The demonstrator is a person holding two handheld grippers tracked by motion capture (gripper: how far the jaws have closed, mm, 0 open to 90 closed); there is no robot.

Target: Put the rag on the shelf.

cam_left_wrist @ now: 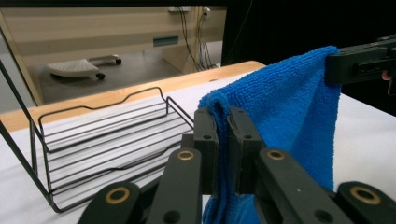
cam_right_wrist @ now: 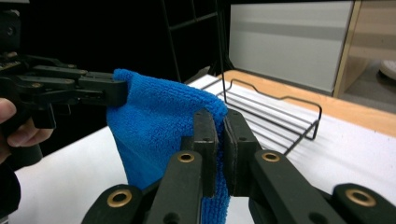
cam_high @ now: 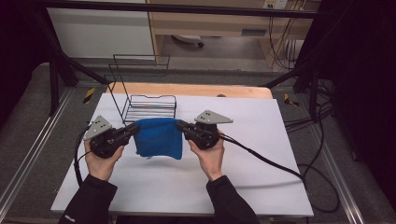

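Currently I hold a blue cloth [cam_high: 159, 137] between my two grippers, lifted off the white table [cam_high: 261, 140] and hanging as a folded sheet in front of the black wire rack [cam_high: 152, 108]. My left gripper [cam_high: 136, 127] is clamped on the cloth's upper left corner; in the left gripper view the jaws stand nearly together with the cloth [cam_left_wrist: 280, 116] pinched between them. My right gripper [cam_high: 179, 125] is clamped on the upper right corner, and the right gripper view shows the same: pads pressed on a thin fold of the cloth [cam_right_wrist: 159, 126].

Risks noted:

1. Shallow grip. Each gripper appears to hold only an edge of the fabric. If I pull the hands apart too firmly, I judge that a corner could slip out and the cloth would swing down from the other side.

2. Uneven tension. The top edge sags slightly between the grippers in the high view. Should one hand rise or advance ahead of the other, the cloth may twist or bunch, and any fold or drape would come out crooked.

3. Snagging. The rack [cam_left_wrist: 107, 140] stands just behind the hanging cloth. Carrying the cloth forward at this height could catch its lower edge on the front wire and drag the rack, which looks light.

4. Cables. The cable [cam_high: 261, 158] from the right gripper trails across the table; a wide sweep could pull it into the work.
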